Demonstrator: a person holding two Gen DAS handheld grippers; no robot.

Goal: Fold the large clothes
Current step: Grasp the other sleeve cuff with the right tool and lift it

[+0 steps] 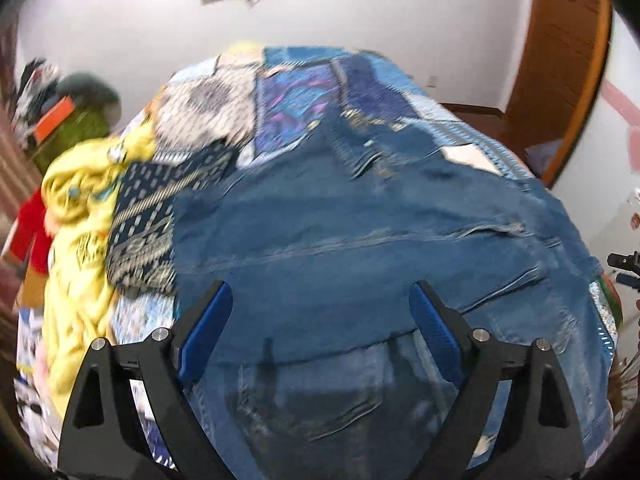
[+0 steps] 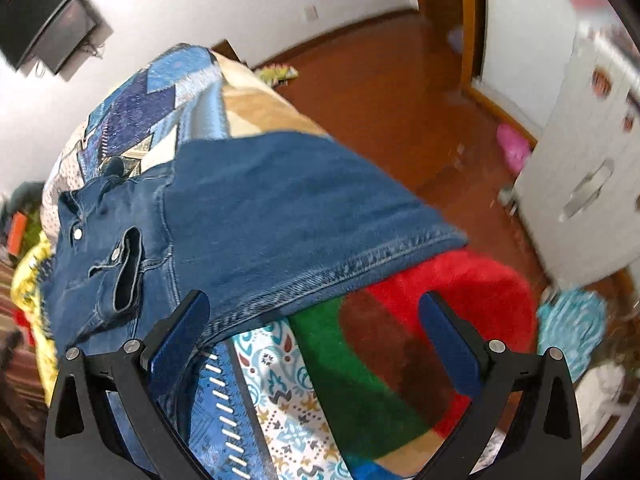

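A blue denim garment (image 1: 360, 240) lies spread over a patchwork bedspread (image 1: 300, 88). My left gripper (image 1: 322, 296) is open and empty, just above the denim near its lower seam. In the right wrist view the same denim (image 2: 260, 208) shows its stitched hem, a button tab and a cuff. My right gripper (image 2: 316, 308) is open and empty, hovering at the hem edge; its left finger (image 2: 180, 332) is close over the hem. Whether it touches the cloth I cannot tell.
A yellow garment (image 1: 80, 220) and a dark patterned cloth (image 1: 160, 208) lie left of the denim. A red and green blanket (image 2: 400, 340) lies under the hem. Wooden floor (image 2: 380, 92), a white cabinet (image 2: 592, 168) and a door frame are to the right.
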